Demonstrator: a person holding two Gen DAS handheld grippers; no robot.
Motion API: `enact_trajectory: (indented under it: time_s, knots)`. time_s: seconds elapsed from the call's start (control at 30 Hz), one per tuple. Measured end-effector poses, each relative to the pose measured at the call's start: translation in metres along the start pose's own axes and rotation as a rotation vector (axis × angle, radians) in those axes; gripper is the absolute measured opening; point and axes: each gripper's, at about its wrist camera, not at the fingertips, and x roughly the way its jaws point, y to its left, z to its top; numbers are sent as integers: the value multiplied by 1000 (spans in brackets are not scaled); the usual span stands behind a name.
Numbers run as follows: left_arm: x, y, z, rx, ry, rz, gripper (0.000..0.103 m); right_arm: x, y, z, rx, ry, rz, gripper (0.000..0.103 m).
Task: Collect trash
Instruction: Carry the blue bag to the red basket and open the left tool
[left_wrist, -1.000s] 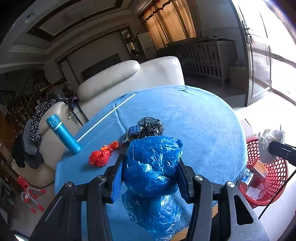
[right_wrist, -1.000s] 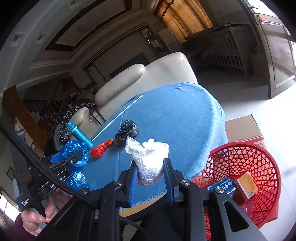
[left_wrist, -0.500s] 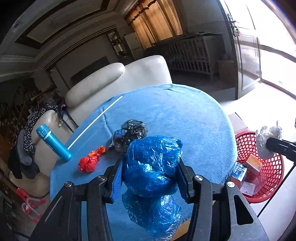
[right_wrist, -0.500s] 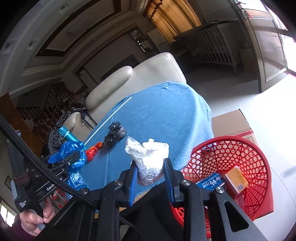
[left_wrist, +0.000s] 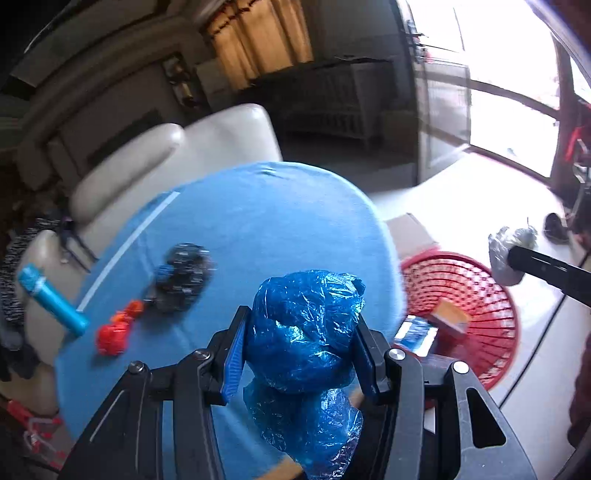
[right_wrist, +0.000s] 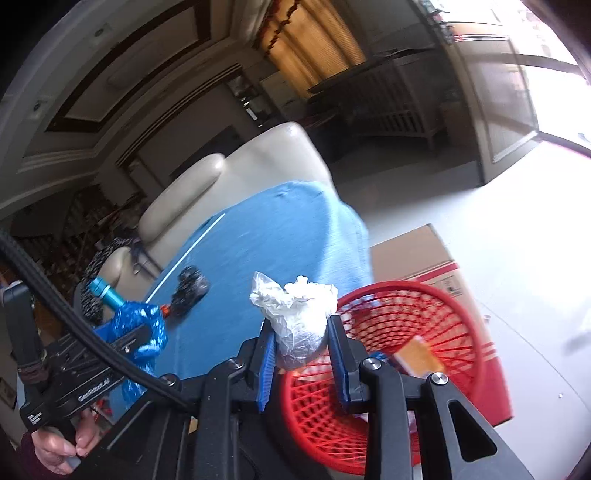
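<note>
Both loads up off the table and bound for the bin. Left gripper clamped hard on a crumpled blue plastic bag, bulk bulging above the pads and a loose tail dangling below, gripped at the waist probably to keep the slack from snagging. Right gripper clenched on a wad of white plastic wrap, held over the near-left rim of the red mesh basket, likely lined up for a drop. Basket down on the floor to the right of the blue-clothed table, against a cardboard box, already holding a small orange box and a blue packet. Left behind on the cloth, far left: a black crumpled bag, a red scrap, a teal bottle near the edge. Blue bag not yet over the basket, so more travel rightward needed there by my reckoning.
</note>
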Motion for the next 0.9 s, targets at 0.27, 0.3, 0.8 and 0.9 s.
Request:
enact_trajectory:
  time_s: [0.27, 0.3, 0.8, 0.9]
  knots:
    - [15, -37, 11, 22, 57, -300, 53, -15, -34, 5, 53, -18, -75, 30]
    - [17, -41, 12, 25, 61, -322, 53, -16, -37, 6, 58, -17, -78, 30]
    - [15, -54, 27, -5, -46, -419, 68, -33, -59, 13, 157, -45, -60, 71]
    - [-2, -32, 24, -38, -105, -378, 78, -37, -54, 15, 142, -65, -52, 71]
